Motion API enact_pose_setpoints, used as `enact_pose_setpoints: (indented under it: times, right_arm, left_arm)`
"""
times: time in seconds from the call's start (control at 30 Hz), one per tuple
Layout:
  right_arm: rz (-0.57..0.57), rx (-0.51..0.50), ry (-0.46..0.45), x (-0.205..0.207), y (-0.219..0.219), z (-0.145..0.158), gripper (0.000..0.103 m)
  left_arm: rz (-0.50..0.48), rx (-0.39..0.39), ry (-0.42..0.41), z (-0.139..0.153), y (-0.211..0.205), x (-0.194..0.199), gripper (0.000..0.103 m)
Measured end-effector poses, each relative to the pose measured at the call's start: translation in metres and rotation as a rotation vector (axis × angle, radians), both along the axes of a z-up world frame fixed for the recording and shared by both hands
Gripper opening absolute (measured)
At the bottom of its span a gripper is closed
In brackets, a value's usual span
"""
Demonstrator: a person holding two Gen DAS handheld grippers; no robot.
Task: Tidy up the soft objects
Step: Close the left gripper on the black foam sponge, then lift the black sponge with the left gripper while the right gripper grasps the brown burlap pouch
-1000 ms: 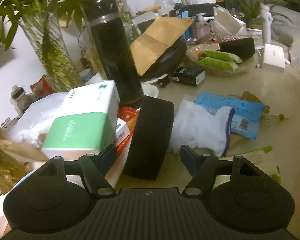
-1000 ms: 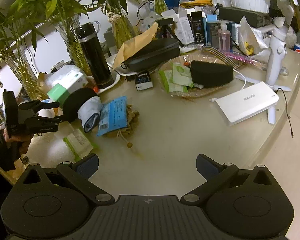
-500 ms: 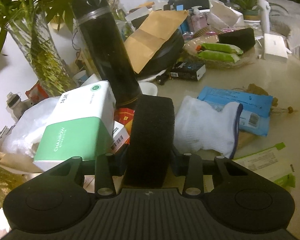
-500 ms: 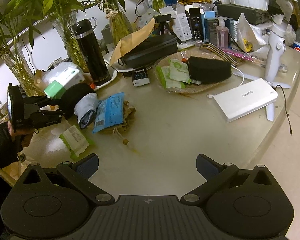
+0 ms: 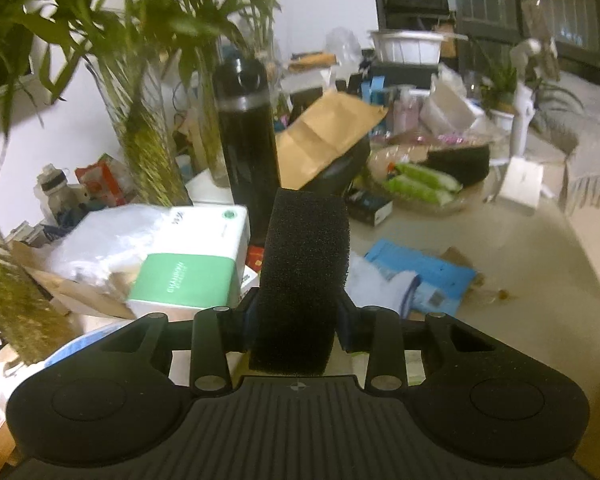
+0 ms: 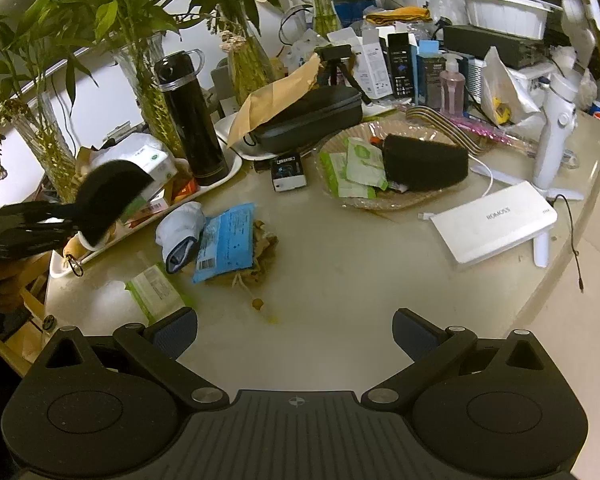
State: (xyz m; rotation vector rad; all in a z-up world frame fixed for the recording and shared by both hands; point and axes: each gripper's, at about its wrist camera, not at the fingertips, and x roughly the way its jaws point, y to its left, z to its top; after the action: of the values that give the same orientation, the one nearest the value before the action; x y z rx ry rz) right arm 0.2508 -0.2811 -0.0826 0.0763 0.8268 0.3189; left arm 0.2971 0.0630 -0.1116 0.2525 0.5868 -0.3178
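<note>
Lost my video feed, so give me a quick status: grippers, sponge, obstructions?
Left gripper shut on black sponge, sponge off the table. Right gripper open, empty, above bare table. Second black sponge in the dish; clutter all around.

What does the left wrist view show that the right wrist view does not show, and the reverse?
Only the left wrist view shows the left gripper from close up, its pads pressed on both sides of a black foam sponge. Only the right wrist view shows the right gripper with open, empty jaws, a white power bank and a pink soap bottle. Both views show the black flask, the white sock, the blue packet and a second black sponge in the glass dish.
</note>
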Motion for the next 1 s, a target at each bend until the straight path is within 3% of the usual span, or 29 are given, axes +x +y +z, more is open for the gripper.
enact_pose_setpoints:
  times: [0.33, 0.73, 1.0]
  right_arm:
    - [0.089, -0.047, -0.027, 0.015, 0.018, 0.001, 0.103]
    - [0.223, -0.08, -0.024, 0.038, 0.047, -0.027, 0.102]
    - [0.302, -0.106, -0.007, 0.063, 0.073, -0.055, 0.085]
  left_arm:
    - [0.05, -0.129, -0.013, 0.041, 0.011, -0.055, 0.037]
    - [0.1, -0.223, -0.01, 0.049, 0.021, -0.101, 0.037]
    - [0.14, -0.27, -0.005, 0.048, 0.032, -0.107, 0.037]
